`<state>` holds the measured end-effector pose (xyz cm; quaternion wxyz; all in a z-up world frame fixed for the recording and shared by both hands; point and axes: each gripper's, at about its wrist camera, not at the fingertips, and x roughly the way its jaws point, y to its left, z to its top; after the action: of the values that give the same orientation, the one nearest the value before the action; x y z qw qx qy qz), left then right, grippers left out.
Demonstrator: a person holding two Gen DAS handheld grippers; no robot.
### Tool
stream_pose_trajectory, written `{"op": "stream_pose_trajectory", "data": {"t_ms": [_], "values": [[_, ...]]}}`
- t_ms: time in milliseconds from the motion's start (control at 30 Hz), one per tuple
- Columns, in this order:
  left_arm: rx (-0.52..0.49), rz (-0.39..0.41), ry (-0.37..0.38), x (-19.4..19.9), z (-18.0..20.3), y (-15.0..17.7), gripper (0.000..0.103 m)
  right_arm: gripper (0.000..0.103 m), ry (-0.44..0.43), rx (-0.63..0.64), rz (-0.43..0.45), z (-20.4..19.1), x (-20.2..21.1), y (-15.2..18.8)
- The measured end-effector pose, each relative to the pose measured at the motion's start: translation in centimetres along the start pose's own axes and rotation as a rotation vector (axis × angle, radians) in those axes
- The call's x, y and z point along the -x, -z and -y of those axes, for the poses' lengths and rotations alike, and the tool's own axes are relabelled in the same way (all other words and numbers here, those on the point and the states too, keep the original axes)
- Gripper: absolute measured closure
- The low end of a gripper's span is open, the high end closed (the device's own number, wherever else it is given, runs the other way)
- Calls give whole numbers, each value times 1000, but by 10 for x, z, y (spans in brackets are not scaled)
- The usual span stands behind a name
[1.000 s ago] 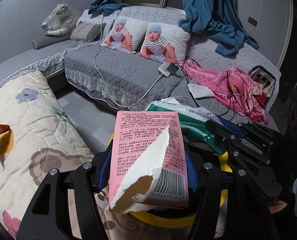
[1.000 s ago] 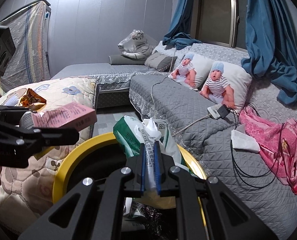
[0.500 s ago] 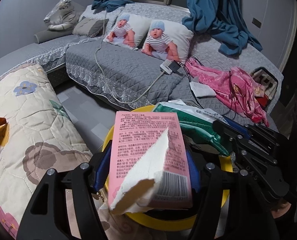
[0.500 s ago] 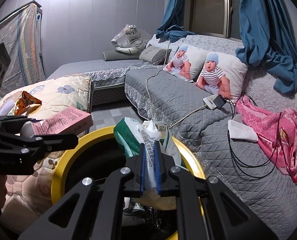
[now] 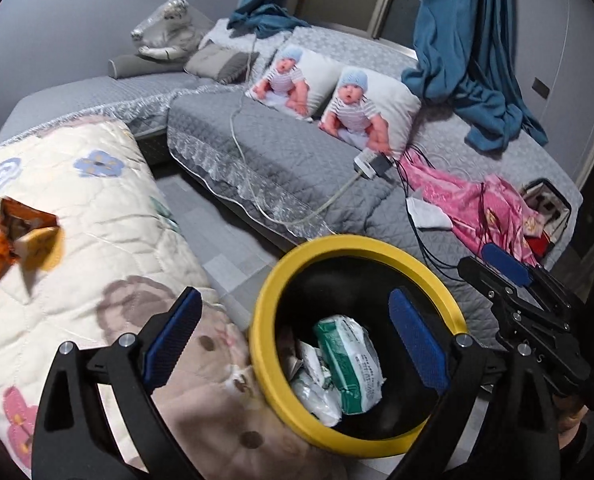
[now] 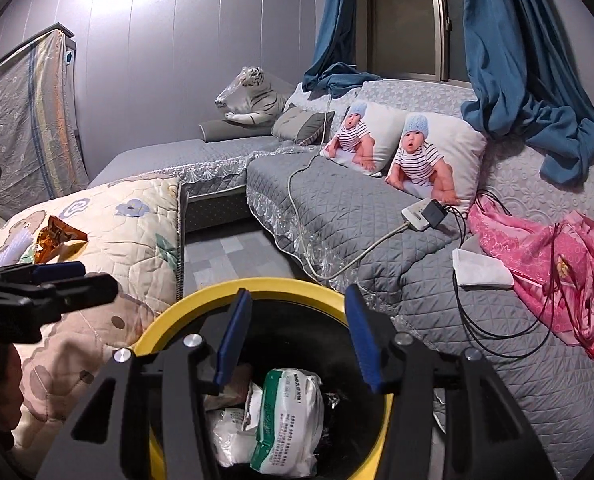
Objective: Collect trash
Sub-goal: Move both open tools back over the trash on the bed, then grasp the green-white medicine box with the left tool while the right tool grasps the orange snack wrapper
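Both grippers, left (image 5: 293,336) and right (image 6: 293,336), have just been opening, jaws empty over the bin (image 5: 377,244); green pack (image 5: 349,364) lies inside. Your next trash, the orange wrapper (image 5: 5,240), sits at nine o'clock.

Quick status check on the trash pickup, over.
Left gripper and right gripper have both just been opening, nothing between them. Green-and-white packet lies in the yellow-rimmed bin. Orange wrapper waits on the floral quilt. Nothing in the way.

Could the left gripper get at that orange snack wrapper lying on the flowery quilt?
Probably yes. The left gripper is open and empty, and the orange wrapper lies uncovered on the quilt with nothing between them.
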<state>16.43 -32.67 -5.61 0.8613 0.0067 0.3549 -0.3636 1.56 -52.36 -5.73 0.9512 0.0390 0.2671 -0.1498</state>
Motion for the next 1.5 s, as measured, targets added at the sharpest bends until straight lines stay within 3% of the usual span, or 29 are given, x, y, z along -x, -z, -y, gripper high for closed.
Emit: {"op": "stream_pose_trajectory", "data": {"t_ms": [567,1033,1500], "values": [[43,159,-115,93,-57,-13,13,57,-142,66,61,-70,5,-28],[76,252,-247,167,-104,2,13,57,-280,127,77,-137,8,-43],[116,294,-348,212,-141,22,13,57,-387,189,79,-191,14,-46]]}}
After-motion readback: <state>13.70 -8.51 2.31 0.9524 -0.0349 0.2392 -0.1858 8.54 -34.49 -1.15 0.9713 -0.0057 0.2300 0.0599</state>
